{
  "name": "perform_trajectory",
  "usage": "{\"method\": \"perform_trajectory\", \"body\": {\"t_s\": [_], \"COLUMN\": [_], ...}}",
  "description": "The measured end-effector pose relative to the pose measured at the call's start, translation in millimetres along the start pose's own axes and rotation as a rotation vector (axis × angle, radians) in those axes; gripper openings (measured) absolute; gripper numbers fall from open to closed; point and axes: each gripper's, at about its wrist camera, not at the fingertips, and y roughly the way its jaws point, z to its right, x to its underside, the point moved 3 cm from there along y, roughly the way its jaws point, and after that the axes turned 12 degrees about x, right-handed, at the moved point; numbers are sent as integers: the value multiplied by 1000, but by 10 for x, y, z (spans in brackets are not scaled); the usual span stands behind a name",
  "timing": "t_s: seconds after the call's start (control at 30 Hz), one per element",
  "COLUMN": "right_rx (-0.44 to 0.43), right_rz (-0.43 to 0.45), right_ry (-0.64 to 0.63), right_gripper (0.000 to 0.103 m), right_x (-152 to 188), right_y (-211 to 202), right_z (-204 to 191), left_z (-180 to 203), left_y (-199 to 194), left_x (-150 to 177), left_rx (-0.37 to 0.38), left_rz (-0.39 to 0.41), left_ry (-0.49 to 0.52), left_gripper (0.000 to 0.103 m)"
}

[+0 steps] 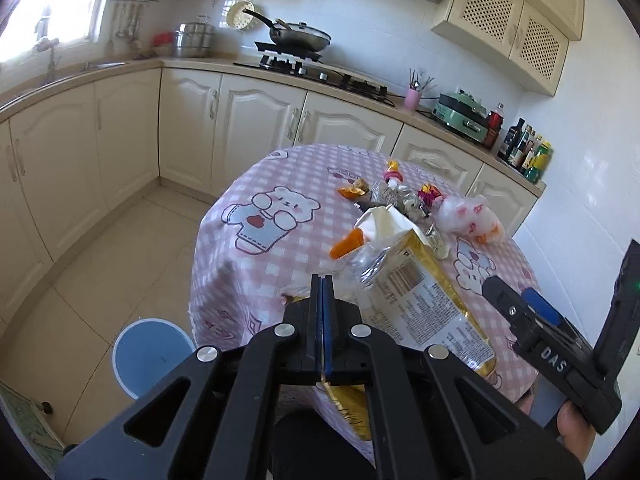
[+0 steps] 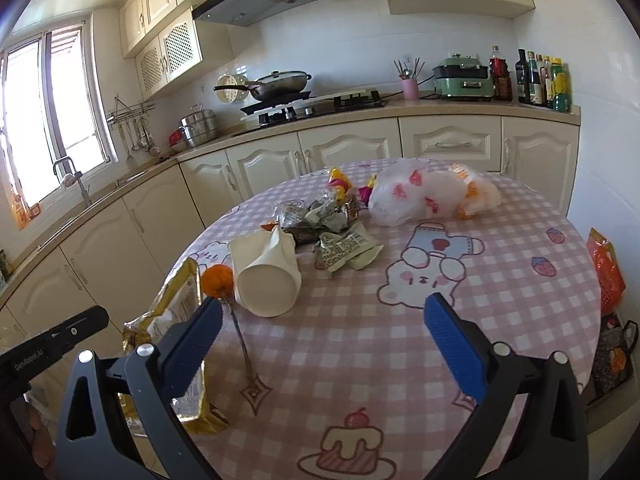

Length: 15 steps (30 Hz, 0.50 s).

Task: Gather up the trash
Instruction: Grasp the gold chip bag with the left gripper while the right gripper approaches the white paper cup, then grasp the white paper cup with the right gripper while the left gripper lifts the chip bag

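Trash lies on a round table with a pink checked cloth (image 2: 400,360). There is a gold snack bag (image 1: 416,296) at the near left edge, a tipped white paper cup (image 2: 266,280), an orange fruit piece (image 2: 217,280), crumpled wrappers (image 2: 344,250) and a white plastic bag (image 2: 420,196). My left gripper (image 1: 322,280) is shut just above the gold bag (image 2: 180,320), and nothing shows between its pads. My right gripper (image 2: 324,302) is open over bare cloth, short of the cup and holding nothing.
A blue bin (image 1: 152,354) stands on the tiled floor left of the table. Cream cabinets and a counter with a stove (image 2: 312,106) run behind. An orange bag (image 2: 606,276) sits past the table's right edge.
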Motion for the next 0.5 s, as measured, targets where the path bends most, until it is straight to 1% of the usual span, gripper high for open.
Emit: {"method": "perform_trajectory", "body": {"t_s": [0.03,0.07,0.1,0.13,0.17,0.2,0.23,0.27,0.33,0.4,0.47,0.5], "right_rx": [-9,-28,-46,-44,-38,-31,-29,-26,-12,-6,4,9], "right_rz": [-7,-20,-28,-30,-26,-24,-25,-25,-28,-31,-25,-22], "right_ry": [6,14,20,19,10,-2,-7,-7,-8,-7,-11,-14], "right_gripper": [98,98,98,98,98,99,99,99,99,99,99,99], "right_x": [-6,-8,-6,-2,3,4,7,11,19,35,43,46], "right_y": [26,51,66,71,68,72,78,87,112,128,126,129], "right_z": [-24,-45,-68,-86,-106,-126,-140,-139,-138,-133,-122,-113], "left_z": [-24,-54,-90,-125,-138,-162,-164,-152,-128,-102,-107,-111], "left_y": [74,111,104,86,78,66,49,56,107,218,410,450], "left_x": [29,68,87,109,114,121,116,114,104,129,192,217], "left_rx": [-5,-19,-18,9,19,17,17,21,58,93,113,124], "left_rz": [-37,-50,-46,-43,-42,-38,-17,-9,-21,-55,-117,-131], "left_ry": [-7,-29,-50,-84,-98,-105,-104,-97,-108,-116,-140,-149], "left_gripper": [0,0,5,22,39,72,76,76,76,76,66,52]}}
